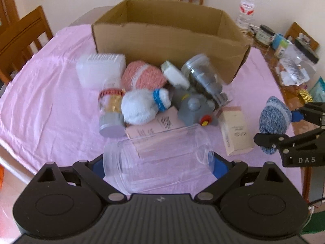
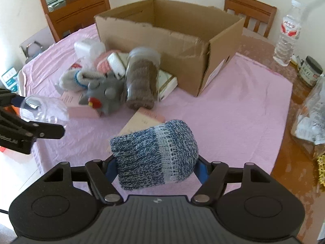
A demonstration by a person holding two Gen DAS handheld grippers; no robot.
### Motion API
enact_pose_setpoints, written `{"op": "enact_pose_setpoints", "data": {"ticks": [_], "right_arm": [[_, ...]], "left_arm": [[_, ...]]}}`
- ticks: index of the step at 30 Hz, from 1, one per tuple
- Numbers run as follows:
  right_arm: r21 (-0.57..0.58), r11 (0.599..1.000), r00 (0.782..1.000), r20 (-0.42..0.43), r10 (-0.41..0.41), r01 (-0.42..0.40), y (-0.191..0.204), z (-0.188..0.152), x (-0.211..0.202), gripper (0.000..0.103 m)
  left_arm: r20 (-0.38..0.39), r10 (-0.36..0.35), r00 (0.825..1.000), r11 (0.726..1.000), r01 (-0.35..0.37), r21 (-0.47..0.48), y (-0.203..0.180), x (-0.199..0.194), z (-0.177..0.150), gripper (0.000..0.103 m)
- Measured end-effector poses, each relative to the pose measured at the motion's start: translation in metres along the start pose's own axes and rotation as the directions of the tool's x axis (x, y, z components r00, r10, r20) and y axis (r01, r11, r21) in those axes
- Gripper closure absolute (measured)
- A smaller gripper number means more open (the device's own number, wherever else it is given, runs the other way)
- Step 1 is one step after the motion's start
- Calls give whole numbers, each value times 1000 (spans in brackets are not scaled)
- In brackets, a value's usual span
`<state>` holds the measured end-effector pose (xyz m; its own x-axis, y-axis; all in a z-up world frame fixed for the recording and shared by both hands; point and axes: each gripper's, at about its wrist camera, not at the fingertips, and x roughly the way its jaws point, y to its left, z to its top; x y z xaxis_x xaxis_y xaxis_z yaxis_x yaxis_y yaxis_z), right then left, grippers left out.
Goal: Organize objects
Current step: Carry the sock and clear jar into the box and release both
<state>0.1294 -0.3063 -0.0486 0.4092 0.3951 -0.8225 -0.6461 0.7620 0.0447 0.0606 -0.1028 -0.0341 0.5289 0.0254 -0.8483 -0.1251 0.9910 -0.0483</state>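
My left gripper [image 1: 158,163] is shut on a clear plastic jar [image 1: 158,158] held sideways above the pink cloth; the jar also shows in the right wrist view [image 2: 43,109]. My right gripper [image 2: 156,166] is shut on a rolled blue knit sock [image 2: 154,152], which also shows in the left wrist view [image 1: 274,120]. An open cardboard box [image 1: 168,38] stands at the back of the table. In front of it lies a pile: a white sock roll [image 1: 142,105], a pink sock roll [image 1: 142,75], a grey plush toy [image 1: 193,107], a jar holding a brown sock [image 2: 142,77] and pink cartons [image 1: 235,130].
A water bottle [image 2: 287,34], a dark-lidded jar [image 2: 309,71] and plastic bags [image 2: 312,118] crowd the bare wooden table [image 2: 262,46] to the right. Wooden chairs [image 1: 24,36] stand around the table. A white container [image 1: 99,69] and a labelled jar [image 1: 109,111] lie left of the pile.
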Motion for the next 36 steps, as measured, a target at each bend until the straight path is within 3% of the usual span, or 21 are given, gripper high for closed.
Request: {"op": "enact_pose_setpoints", "data": {"ticks": [9, 20, 36], "right_arm": [[65, 998, 999, 33, -13, 11, -7, 27, -22, 27], [149, 988, 991, 116, -63, 45, -6, 88, -45, 27], [193, 975, 981, 138, -139, 111, -3, 160, -13, 27]], "left_arm": [[-4, -100, 995, 987, 100, 129, 2, -16, 48, 7], [48, -176, 983, 943, 155, 294, 5, -13, 144, 7], [67, -230, 971, 920, 194, 341, 1, 47, 249, 7]]}}
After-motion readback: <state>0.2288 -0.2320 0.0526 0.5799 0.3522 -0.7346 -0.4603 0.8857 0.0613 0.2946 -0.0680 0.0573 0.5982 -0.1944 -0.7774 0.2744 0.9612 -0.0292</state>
